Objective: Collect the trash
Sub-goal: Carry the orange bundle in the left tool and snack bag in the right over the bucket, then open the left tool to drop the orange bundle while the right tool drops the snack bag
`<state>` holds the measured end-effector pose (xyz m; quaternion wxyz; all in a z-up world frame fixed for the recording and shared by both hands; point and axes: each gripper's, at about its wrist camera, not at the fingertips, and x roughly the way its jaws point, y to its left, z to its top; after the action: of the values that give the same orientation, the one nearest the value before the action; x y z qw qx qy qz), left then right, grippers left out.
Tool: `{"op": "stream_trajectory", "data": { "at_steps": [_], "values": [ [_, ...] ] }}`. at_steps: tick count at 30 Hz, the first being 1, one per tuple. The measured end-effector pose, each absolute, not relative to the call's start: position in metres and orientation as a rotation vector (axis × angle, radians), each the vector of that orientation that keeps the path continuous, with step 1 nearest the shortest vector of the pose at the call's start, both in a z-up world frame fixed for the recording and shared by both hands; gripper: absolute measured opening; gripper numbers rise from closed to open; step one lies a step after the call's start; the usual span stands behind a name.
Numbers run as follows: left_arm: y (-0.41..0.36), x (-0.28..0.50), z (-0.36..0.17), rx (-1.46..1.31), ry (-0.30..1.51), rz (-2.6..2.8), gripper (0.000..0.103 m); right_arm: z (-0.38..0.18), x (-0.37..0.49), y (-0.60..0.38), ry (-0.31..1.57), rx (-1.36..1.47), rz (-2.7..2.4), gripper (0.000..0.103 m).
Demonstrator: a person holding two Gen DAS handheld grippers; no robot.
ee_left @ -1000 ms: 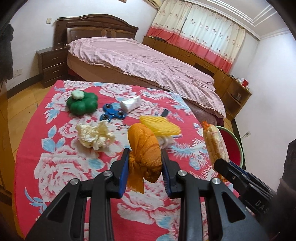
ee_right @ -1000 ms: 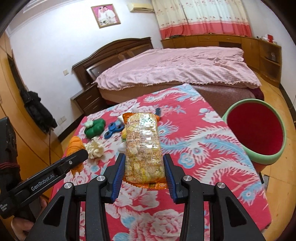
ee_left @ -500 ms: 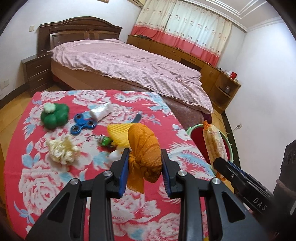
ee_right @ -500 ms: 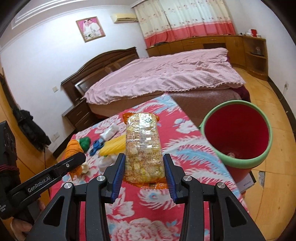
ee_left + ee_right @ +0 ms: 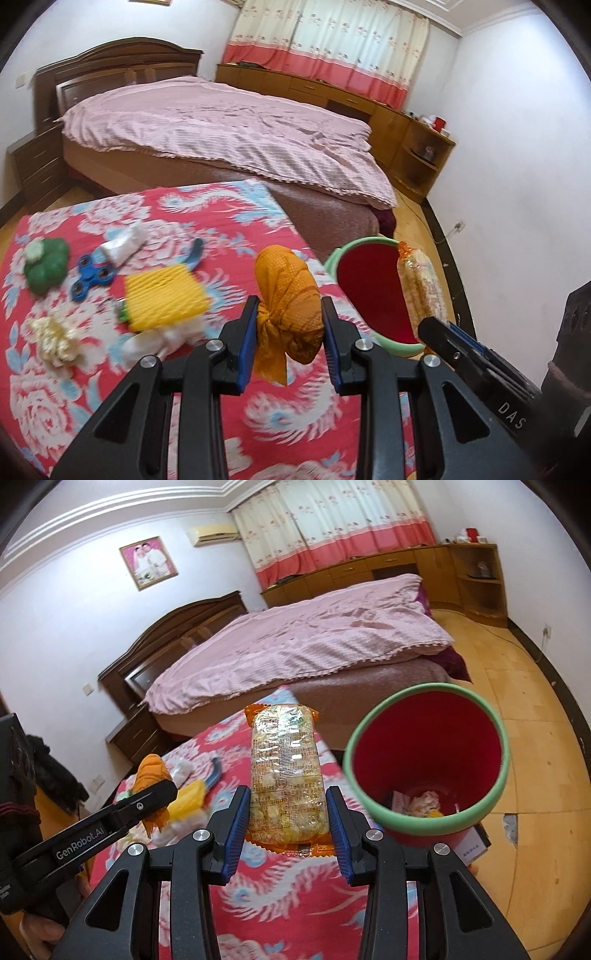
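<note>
My left gripper [image 5: 288,332] is shut on an orange mesh bag [image 5: 288,299], held above the red flowered tablecloth [image 5: 110,387]. My right gripper [image 5: 288,812] is shut on a clear snack packet with orange ends [image 5: 284,771], held above the table's right edge, just left of the red bin with a green rim [image 5: 424,757]. The bin holds some scraps at its bottom. In the left wrist view the bin [image 5: 365,288] stands beside the table's right edge, with the packet [image 5: 421,284] in front of it.
On the table lie a yellow foam net [image 5: 162,295], a crumpled cream wad [image 5: 51,332], a blue fidget spinner [image 5: 92,277], a green toy [image 5: 44,262], a white tissue pack [image 5: 122,243] and a dark blue tool [image 5: 195,251]. A pink bed [image 5: 221,136] stands behind.
Both grippers have swung right toward the bin with their loads still held. The bin is now larger and closer in both views.
</note>
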<state>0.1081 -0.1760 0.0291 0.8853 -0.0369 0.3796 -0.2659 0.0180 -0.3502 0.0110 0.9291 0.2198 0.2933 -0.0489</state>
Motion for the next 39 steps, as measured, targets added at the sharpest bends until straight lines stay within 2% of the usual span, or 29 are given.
{"op": "stream_trajectory", "data": {
  "at_steps": [20,39],
  "values": [
    [-0.283,0.126,0.000,0.030,0.860,-0.682,0.032,-0.020,0.008,-0.438,0.606,0.575,-0.252,0.043],
    [-0.340,0.147,-0.041,0.101,0.932,-0.727,0.033,-0.051,0.013,-0.483,0.657,0.646,-0.327,0.043]
  ]
}}
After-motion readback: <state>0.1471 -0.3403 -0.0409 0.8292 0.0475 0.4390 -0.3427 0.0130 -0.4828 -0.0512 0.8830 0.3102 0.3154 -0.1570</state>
